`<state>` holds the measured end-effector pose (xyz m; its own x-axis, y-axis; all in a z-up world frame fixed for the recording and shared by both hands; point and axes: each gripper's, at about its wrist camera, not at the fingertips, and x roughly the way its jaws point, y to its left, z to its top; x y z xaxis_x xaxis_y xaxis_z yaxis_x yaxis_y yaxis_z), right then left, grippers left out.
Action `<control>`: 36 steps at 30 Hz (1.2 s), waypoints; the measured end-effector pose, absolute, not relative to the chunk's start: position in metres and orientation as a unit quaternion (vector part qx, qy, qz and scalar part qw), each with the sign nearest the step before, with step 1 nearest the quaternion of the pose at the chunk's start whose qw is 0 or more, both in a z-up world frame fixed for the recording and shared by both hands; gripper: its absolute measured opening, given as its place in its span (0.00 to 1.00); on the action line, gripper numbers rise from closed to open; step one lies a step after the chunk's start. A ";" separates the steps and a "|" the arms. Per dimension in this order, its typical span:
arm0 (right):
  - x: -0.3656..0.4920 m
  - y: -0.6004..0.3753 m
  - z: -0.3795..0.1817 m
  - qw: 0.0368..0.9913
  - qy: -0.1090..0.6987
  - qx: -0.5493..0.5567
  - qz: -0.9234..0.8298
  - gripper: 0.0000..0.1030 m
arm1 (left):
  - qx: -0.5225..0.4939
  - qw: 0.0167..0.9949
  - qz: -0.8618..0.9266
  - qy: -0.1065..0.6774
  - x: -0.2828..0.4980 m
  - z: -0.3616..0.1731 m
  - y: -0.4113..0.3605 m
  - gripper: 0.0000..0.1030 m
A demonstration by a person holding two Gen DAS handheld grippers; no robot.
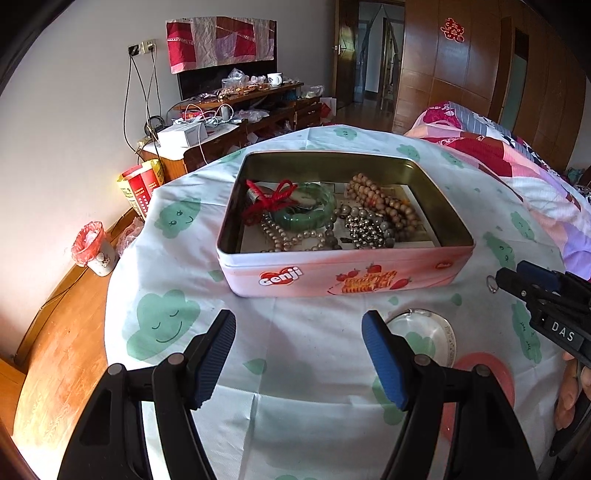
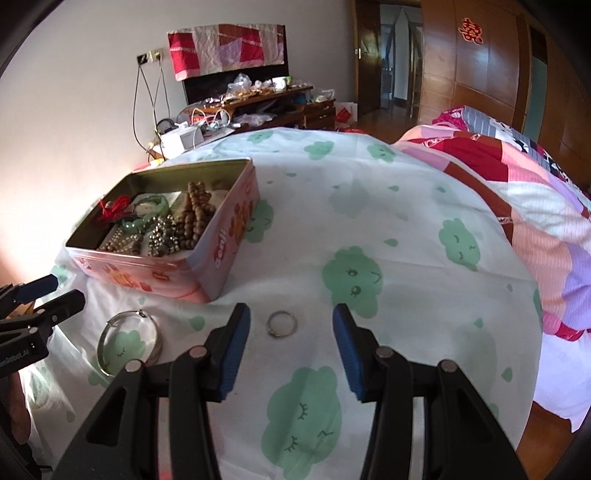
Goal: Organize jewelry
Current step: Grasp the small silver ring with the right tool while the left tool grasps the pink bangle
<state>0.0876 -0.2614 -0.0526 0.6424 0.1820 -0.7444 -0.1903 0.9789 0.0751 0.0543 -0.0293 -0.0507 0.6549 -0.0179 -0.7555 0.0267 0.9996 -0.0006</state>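
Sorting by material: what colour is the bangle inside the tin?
Green, jade-like, the bangle lies in the tin; clearest in the left wrist view.

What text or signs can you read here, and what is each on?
"Genji": red heart logo on the pink tin front.
"DAS": label on the right gripper body.
Red double-happiness sign: on the wooden wardrobe door.
Label on the left gripper body: cut off, unreadable.
Print on the red and yellow packs: too small.
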 end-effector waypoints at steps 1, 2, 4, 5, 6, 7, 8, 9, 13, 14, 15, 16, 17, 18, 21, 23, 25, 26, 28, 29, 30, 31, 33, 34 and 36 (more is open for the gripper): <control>0.089 -0.260 -0.053 0.905 0.412 -0.007 0.104 0.48 | 0.005 0.909 -0.012 0.416 0.055 -0.051 -0.029 0.69; 0.090 -0.259 -0.054 0.904 0.414 -0.010 0.104 0.48 | 0.005 0.909 -0.012 0.417 0.055 -0.051 -0.029 0.69; 0.092 -0.256 -0.055 0.903 0.417 -0.015 0.103 0.48 | 0.005 0.908 -0.011 0.418 0.056 -0.052 -0.029 0.69; 0.093 -0.256 -0.055 0.902 0.418 -0.016 0.104 0.48 | 0.005 0.908 -0.011 0.419 0.056 -0.052 -0.029 0.69; 0.093 -0.255 -0.055 0.902 0.419 -0.017 0.106 0.48 | 0.005 0.908 -0.011 0.419 0.055 -0.052 -0.028 0.69; 0.093 -0.254 -0.056 0.901 0.419 -0.020 0.107 0.48 | 0.004 0.908 -0.011 0.419 0.055 -0.052 -0.028 0.69; 0.093 -0.253 -0.057 0.901 0.421 -0.022 0.107 0.48 | 0.003 0.908 -0.012 0.420 0.056 -0.052 -0.029 0.69; 0.094 -0.252 -0.057 0.899 0.423 -0.023 0.108 0.48 | 0.003 0.907 -0.014 0.420 0.056 -0.052 -0.029 0.69; 0.099 -0.250 -0.063 0.890 0.440 -0.024 0.113 0.37 | 0.004 0.907 -0.019 0.420 0.055 -0.051 -0.032 0.69; 0.101 -0.250 -0.065 0.888 0.445 -0.023 0.115 0.33 | 0.005 0.907 -0.020 0.420 0.055 -0.051 -0.033 0.69; 0.102 -0.249 -0.066 0.885 0.450 -0.023 0.118 0.31 | 0.006 0.908 -0.022 0.419 0.053 -0.050 -0.035 0.69; 0.102 -0.248 -0.068 0.882 0.454 -0.023 0.122 0.30 | 0.006 0.908 -0.025 0.419 0.052 -0.050 -0.036 0.69; 0.102 -0.248 -0.068 0.882 0.454 -0.023 0.123 0.30 | 0.006 0.908 -0.026 0.419 0.051 -0.049 -0.037 0.69; 0.102 -0.248 -0.068 0.881 0.454 -0.022 0.128 0.28 | 0.007 0.908 -0.029 0.418 0.049 -0.049 -0.038 0.69; 0.101 -0.249 -0.068 0.881 0.454 -0.018 0.132 0.22 | 0.006 0.907 -0.035 0.419 0.044 -0.048 -0.042 0.69; 0.099 -0.248 -0.067 0.881 0.454 -0.019 0.135 0.22 | 0.006 0.906 -0.040 0.420 0.039 -0.048 -0.046 0.69; 0.093 -0.246 -0.067 0.880 0.453 -0.023 0.140 0.21 | 0.015 0.905 -0.045 0.423 0.033 -0.048 -0.052 0.69; 0.092 -0.245 -0.066 0.880 0.453 -0.023 0.140 0.21 | 0.015 0.904 -0.046 0.425 0.031 -0.048 -0.053 0.69; 0.081 -0.245 -0.065 0.881 0.450 -0.023 0.144 0.21 | 0.006 0.898 -0.051 0.437 0.027 -0.051 -0.055 0.69; 0.078 -0.245 -0.064 0.881 0.450 -0.022 0.145 0.21 | -0.001 0.894 -0.049 0.445 0.025 -0.053 -0.056 0.69; 0.073 -0.246 -0.063 0.881 0.449 -0.021 0.145 0.21 | -0.004 0.891 -0.049 0.451 0.022 -0.056 -0.057 0.69; 0.068 -0.247 -0.062 0.882 0.448 -0.020 0.145 0.21 | -0.006 0.889 -0.053 0.455 0.020 -0.057 -0.059 0.69; 0.056 -0.246 -0.060 0.884 0.444 -0.023 0.146 0.21 | -0.004 0.887 -0.059 0.459 0.015 -0.060 -0.066 0.69; 0.050 -0.246 -0.058 0.885 0.441 -0.026 0.146 0.21 | 0.000 0.887 -0.060 0.458 0.014 -0.060 -0.069 0.69; 0.040 -0.244 -0.056 0.886 0.438 -0.031 0.148 0.11 | 0.005 0.886 -0.068 0.459 0.012 -0.060 -0.074 0.69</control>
<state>0.0397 -0.2438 -0.0558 0.5731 0.2359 -0.7848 -0.2900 0.9541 0.0750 0.0120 -0.0745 -0.0603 0.5699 -0.1156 -0.8136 0.1244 0.9908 -0.0536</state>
